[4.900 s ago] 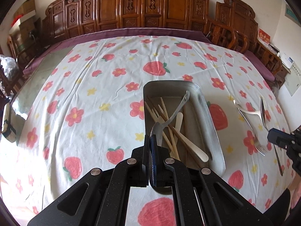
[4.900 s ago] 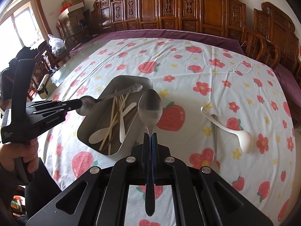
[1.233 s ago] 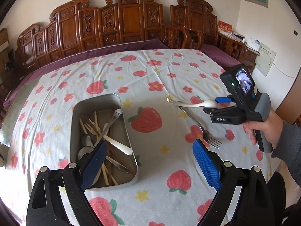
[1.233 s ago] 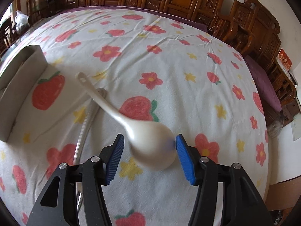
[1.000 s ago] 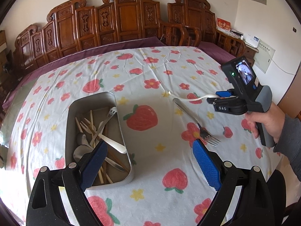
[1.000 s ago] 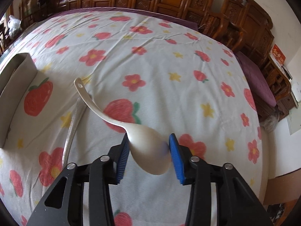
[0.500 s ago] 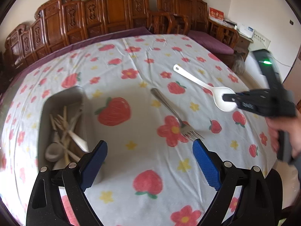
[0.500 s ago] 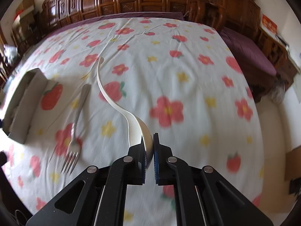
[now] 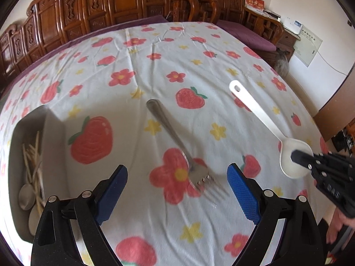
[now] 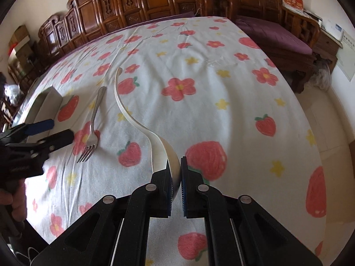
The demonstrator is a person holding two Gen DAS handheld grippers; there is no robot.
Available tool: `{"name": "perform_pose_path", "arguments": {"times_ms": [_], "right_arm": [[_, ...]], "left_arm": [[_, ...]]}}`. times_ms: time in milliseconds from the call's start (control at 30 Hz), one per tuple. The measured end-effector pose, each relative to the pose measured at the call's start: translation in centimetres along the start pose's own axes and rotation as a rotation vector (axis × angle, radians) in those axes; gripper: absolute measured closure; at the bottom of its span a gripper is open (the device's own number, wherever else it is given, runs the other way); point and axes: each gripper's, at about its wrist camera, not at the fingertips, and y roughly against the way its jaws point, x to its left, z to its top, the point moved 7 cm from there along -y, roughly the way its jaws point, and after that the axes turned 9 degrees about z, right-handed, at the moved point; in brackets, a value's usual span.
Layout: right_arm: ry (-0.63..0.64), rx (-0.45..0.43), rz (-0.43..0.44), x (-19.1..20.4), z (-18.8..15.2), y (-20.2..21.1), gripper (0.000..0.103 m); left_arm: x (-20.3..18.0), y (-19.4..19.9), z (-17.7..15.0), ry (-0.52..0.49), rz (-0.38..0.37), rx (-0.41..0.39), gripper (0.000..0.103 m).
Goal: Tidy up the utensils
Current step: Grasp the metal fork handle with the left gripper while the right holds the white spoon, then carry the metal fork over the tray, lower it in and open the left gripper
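My right gripper [image 10: 176, 173] is shut on the bowl of a white soup spoon [image 10: 133, 117] and holds it above the cloth, handle pointing away. That spoon [image 9: 261, 122] and the right gripper [image 9: 297, 157] also show in the left wrist view. A steel fork [image 9: 177, 141] lies on the flowered tablecloth, tines toward me. My left gripper [image 9: 177, 184] is open, its blue pads either side of the fork's tines and just above them. The fork [image 10: 93, 122] and left gripper [image 10: 57, 130] show in the right wrist view.
A metal tray [image 9: 13, 155] at the left holds chopsticks and spoons; its end wall shows in the right wrist view [image 10: 47, 102]. Carved wooden chairs [image 9: 124, 6] ring the far side of the table. The table edge drops to the floor at the right [image 10: 321, 110].
My right gripper closed on the white spoon's bowl and lifted it off the cloth. My left gripper, still open, moved right from the tray and down over the fork's tines.
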Motion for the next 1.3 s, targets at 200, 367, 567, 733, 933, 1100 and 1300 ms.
{"name": "perform_pose_path", "arguments": {"times_ms": [200, 367, 567, 733, 933, 1100, 1300], "right_arm": [[-0.013, -0.003, -0.001, -1.0, 0.1, -0.2, 0.095], [-0.001, 0.003, -0.012, -1.1, -0.2, -0.4, 0.095], [0.016, 0.002, -0.023, -1.2, 0.0, -0.3, 0.095], [0.015, 0.008, -0.020, -1.3, -0.2, -0.4, 0.095], [0.028, 0.007, -0.015, -0.9, -0.2, -0.4, 0.095], [0.035, 0.007, -0.008, -0.5, -0.2, -0.3, 0.095], [0.040, 0.007, 0.006, 0.1, -0.2, -0.3, 0.095]], "left_arm": [[-0.9, -2.2, 1.3, 0.006, 0.003, 0.056, 0.037], [-0.8, -4.4, 1.3, 0.022, 0.036, 0.131, 0.060], [-1.2, -4.5, 1.4, -0.010, 0.095, 0.172, 0.066], [-1.2, -4.3, 1.3, -0.011, 0.095, 0.199, 0.084], [-0.8, -4.2, 0.9, 0.003, 0.089, 0.224, 0.097], [-0.1, -3.5, 0.5, 0.001, 0.078, 0.211, 0.097], [0.8, -1.4, 0.3, 0.010, 0.064, 0.159, 0.097]]}}
